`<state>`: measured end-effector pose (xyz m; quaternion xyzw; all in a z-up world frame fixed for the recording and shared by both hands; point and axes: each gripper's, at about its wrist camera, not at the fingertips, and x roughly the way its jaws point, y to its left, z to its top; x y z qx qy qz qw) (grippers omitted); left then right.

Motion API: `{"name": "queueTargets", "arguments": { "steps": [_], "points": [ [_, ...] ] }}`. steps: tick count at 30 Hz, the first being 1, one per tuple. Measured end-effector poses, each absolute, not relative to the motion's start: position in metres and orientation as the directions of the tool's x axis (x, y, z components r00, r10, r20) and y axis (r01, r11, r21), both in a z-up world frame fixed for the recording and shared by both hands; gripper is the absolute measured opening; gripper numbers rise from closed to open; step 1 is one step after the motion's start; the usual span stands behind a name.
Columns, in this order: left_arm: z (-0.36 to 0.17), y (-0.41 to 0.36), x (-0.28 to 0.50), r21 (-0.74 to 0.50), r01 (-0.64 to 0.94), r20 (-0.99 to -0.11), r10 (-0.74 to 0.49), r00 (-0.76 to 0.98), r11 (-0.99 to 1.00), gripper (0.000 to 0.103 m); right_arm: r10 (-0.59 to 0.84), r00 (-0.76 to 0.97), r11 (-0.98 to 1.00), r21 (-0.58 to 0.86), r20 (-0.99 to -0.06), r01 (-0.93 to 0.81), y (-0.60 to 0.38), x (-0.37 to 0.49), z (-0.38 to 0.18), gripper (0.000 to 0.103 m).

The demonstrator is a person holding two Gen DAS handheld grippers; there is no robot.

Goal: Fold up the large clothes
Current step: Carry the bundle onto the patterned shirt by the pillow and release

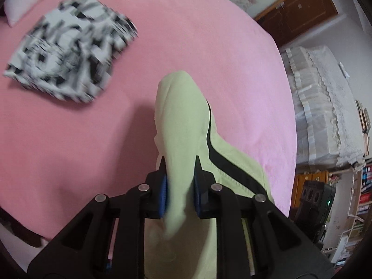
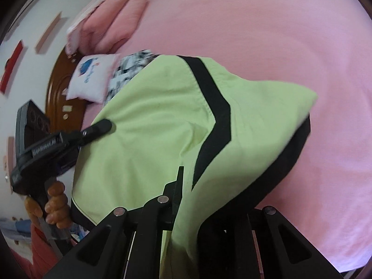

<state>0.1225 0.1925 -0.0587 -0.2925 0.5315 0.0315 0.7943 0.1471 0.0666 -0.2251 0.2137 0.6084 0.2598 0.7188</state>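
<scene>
Left gripper [image 1: 179,162] clenched on green garment [image 1: 181,107]. Right gripper [image 2: 193,186] likewise clamped on it, above pink bed [image 1: 69,139].

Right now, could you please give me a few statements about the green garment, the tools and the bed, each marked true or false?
1. The left tool is clamped on the light green garment. True.
2. The green garment lies folded flat on the pink bed sheet. False: both tools hold it up off the sheet.
3. A black-and-white patterned garment lies on the bed. True.
4. The right tool is empty. False: green fabric runs between its fingers.
5. The green garment is plain. False: it has black stripes.
</scene>
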Motion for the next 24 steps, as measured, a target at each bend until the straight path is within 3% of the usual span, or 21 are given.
{"name": "queueTargets", "arguments": {
  "steps": [7, 13, 17, 20, 22, 24],
  "points": [
    [0.032, 0.347, 0.109, -0.387, -0.356, -0.806, -0.124, 0.579, 0.85, 0.015, 0.741, 0.182, 0.67, 0.693, -0.647, -0.264, 0.193, 0.192, -0.178, 0.012],
    [0.058, 0.454, 0.138, -0.322, -0.37, -0.73, 0.021, 0.683, 0.871, 0.015, 0.784, 0.242, 0.611, 0.643, -0.571, -0.462, 0.321, 0.27, -0.174, 0.012],
    [0.012, 0.526, 0.171, -0.269, -0.415, -0.705, 0.116, 0.7, 0.869, 0.015, 0.781, 0.283, 0.615, 0.609, -0.556, -0.501, 0.375, 0.313, -0.225, 0.012],
    [-0.052, 0.573, 0.192, -0.28, -0.474, -0.762, 0.107, 0.638, 0.835, 0.015, 0.701, 0.281, 0.693, 0.534, -0.655, -0.484, 0.389, 0.335, -0.279, 0.012],
    [-0.1, 0.593, 0.2, -0.205, -0.528, -0.805, 0.165, 0.57, 0.824, 0.015, 0.668, 0.274, 0.72, 0.507, -0.693, -0.474, 0.403, 0.341, -0.302, 0.012],
    [-0.12, 0.6, 0.194, -0.131, -0.523, -0.775, 0.242, 0.583, 0.842, 0.018, 0.673, 0.297, 0.724, 0.523, -0.677, -0.449, 0.395, 0.334, -0.314, 0.012]
  ]
}}
